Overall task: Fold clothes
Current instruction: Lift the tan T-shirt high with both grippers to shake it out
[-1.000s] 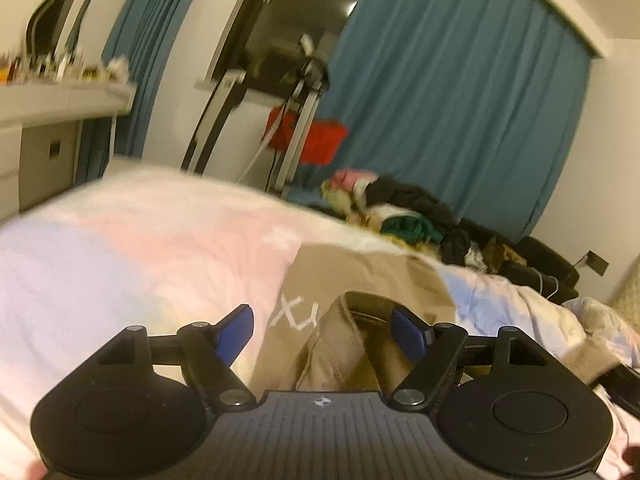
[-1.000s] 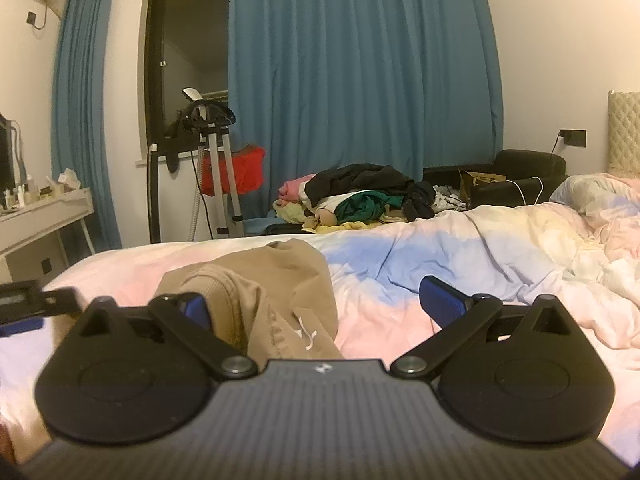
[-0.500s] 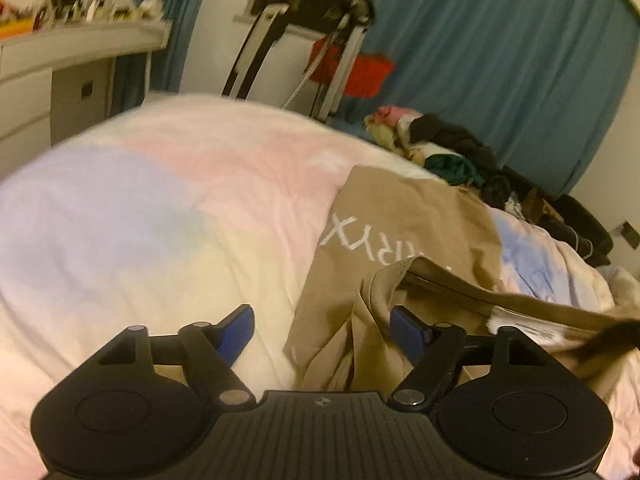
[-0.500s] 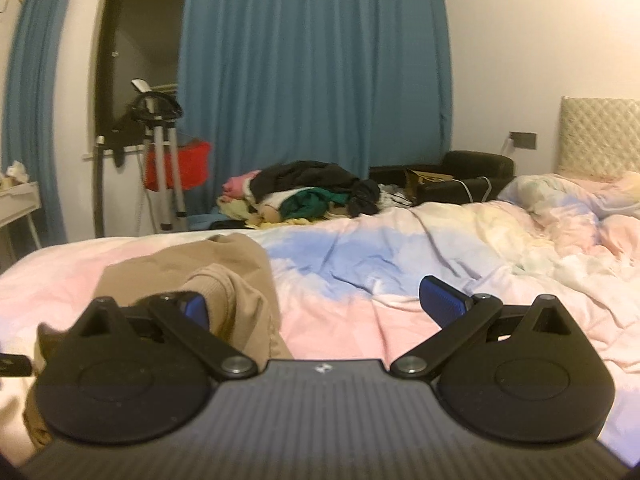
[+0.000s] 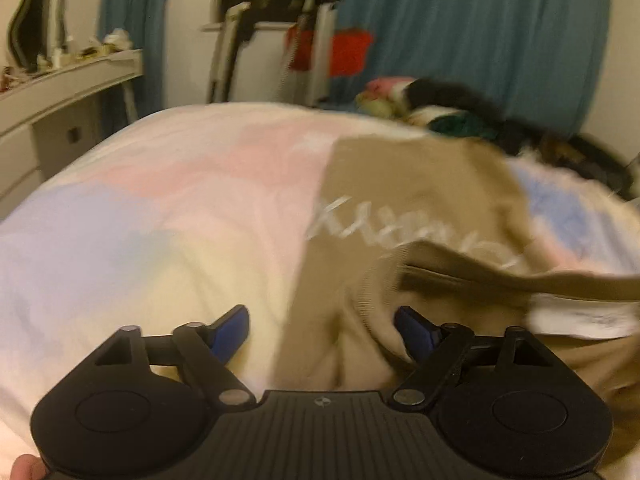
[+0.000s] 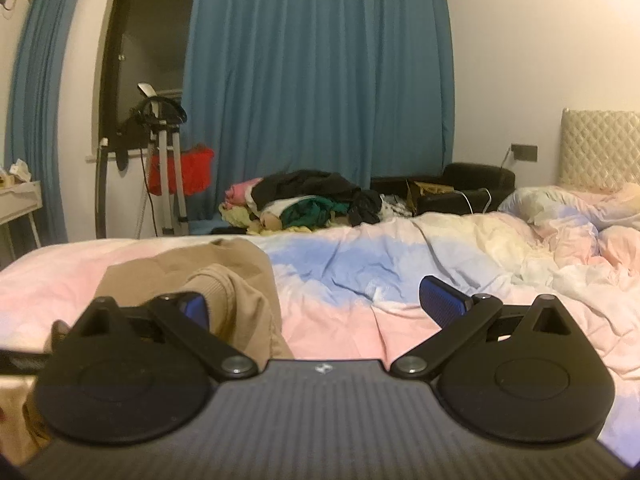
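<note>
A tan sweatshirt (image 5: 404,200) with white lettering lies on the pastel duvet (image 5: 160,216). Its ribbed hem is bunched near me. My left gripper (image 5: 320,330) is open just above the duvet, and the sweatshirt's bunched edge lies between its blue pads, against the right pad (image 5: 416,332). The view is motion-blurred. My right gripper (image 6: 316,306) is open and empty. The same sweatshirt (image 6: 224,276) sits by its left pad (image 6: 196,308), with the ribbed edge raised beside it.
A pile of loose clothes (image 6: 312,200) lies beyond the bed's far edge, before blue curtains (image 6: 320,72). A tripod stand with a red cloth (image 6: 176,168) stands at the left. A white desk (image 5: 60,96) is far left. A headboard (image 6: 600,148) and rumpled duvet are at the right.
My left gripper has swung and dropped toward the sweatshirt, so more of the lettering shows. My right gripper has drifted slightly, staying open. The sweatshirt's hem has been dragged.
</note>
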Tool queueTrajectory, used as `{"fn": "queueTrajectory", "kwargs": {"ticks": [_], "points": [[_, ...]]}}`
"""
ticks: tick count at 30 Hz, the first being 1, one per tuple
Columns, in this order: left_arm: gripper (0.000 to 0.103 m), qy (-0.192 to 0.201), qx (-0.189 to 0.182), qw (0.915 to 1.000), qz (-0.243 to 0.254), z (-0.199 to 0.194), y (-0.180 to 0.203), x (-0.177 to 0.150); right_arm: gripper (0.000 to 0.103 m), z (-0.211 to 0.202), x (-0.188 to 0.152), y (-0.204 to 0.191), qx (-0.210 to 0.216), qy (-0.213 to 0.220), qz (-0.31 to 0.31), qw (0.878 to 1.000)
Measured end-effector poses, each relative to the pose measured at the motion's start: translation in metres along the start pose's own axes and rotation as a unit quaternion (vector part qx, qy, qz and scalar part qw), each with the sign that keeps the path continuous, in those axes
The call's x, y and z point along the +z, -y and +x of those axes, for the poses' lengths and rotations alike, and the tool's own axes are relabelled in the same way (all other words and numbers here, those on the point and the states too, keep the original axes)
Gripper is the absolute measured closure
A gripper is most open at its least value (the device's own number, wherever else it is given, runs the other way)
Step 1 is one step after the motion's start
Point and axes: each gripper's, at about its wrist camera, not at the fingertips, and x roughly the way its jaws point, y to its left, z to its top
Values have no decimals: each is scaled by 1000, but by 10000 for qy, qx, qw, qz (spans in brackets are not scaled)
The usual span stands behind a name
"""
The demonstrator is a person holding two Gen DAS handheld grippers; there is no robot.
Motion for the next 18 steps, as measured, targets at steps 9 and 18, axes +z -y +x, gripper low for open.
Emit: {"fn": "queueTrajectory", "kwargs": {"ticks": [9,18], "points": [[19,1367,394,9821,-1233,-57,-43,4,0,12,-10,1,-262,-527,-163,9981],[18,3089,178,9445,-1107,-189,-32,62,0,-35,109,18,-53,524,443,9976]]}}
